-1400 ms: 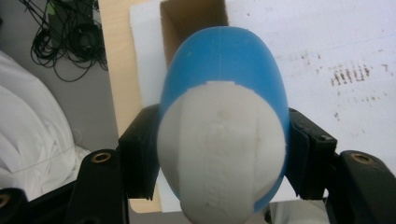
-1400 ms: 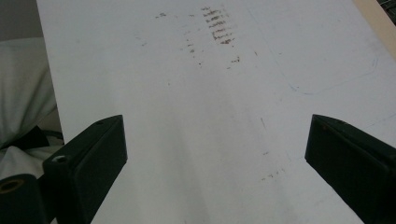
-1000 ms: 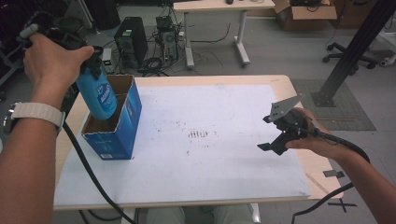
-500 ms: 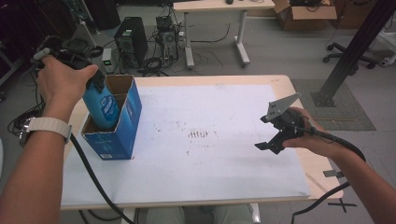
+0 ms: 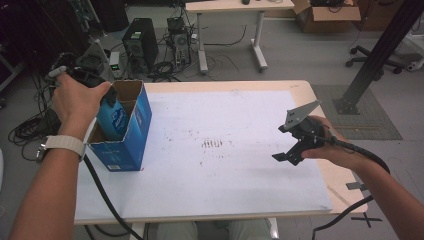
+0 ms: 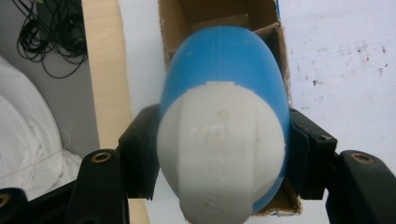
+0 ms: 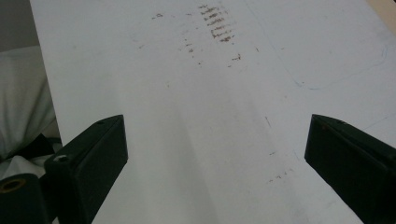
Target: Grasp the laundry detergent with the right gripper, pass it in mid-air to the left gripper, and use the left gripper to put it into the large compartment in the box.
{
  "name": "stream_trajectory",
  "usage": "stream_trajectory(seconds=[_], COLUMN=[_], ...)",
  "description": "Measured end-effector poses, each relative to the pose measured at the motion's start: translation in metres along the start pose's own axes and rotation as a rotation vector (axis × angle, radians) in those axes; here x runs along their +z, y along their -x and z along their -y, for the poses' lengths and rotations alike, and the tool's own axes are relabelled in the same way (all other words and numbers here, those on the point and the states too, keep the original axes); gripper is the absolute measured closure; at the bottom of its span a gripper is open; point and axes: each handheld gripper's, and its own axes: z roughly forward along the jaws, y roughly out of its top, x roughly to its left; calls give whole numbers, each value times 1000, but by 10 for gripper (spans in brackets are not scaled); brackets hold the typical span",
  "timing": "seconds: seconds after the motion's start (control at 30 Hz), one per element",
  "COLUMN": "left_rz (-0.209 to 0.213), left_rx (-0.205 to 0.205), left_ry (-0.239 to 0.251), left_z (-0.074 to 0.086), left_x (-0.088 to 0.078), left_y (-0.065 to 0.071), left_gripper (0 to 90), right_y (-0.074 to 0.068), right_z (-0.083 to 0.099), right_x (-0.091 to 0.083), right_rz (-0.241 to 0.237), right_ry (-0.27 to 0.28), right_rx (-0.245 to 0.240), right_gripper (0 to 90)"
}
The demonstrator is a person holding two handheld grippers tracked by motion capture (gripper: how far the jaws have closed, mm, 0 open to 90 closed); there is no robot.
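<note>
Pinching the blue bottle [image 6: 224, 84] above the open box [image 5: 141, 112] at the frame's left, the left gripper [image 6: 219, 154] risks snagging it on a flap; the right gripper [image 7: 215, 154] is held spread.

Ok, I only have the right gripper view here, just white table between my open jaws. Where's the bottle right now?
Observer: The blue bottle is clamped in the left gripper, partway down inside the blue cardboard box.
Operator: Is the grip centred on it?
Observer: In the left gripper view one pad presses each side of the bottle, near its white bottom end.
Operator: And where's that box relative to my right gripper?
Observer: The box stands near the table's left edge; the right gripper hovers open above the table's right side, far from it.
</note>
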Motion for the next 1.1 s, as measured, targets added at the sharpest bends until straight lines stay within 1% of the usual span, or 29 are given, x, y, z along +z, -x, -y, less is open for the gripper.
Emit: stream_trajectory(seconds=[0.27, 0.4, 0.47, 0.57, 0.8, 1.07, 1.1], left_rz=[1, -3, -7, -4, -1, 5, 6], left_rx=[1, -11, -11, -19, -13, 6, 3], left_ry=[-16, -22, -24, -30, -36, -59, -59], left_z=[4, 9, 10, 13, 17, 19, 20], left_x=[21, 36, 42, 50, 63, 76, 77], left_y=[3, 3, 4, 4, 5, 7, 8], left_gripper=[382, 382, 382, 382, 382, 382, 382], right_y=[0, 0, 0, 0, 0, -1, -1], right_z=[3, 4, 5, 4, 3, 5, 4], right_x=[2, 3, 4, 6, 7, 9, 9], right_rz=[-1, -4, -6, -10, -12, -14, -16], right_ry=[-3, -4, -1, -7, -8, -11, -12], right_rx=[9, 16, 19, 16, 18, 22, 23], right_gripper=[60, 60, 60, 60, 60, 59, 60])
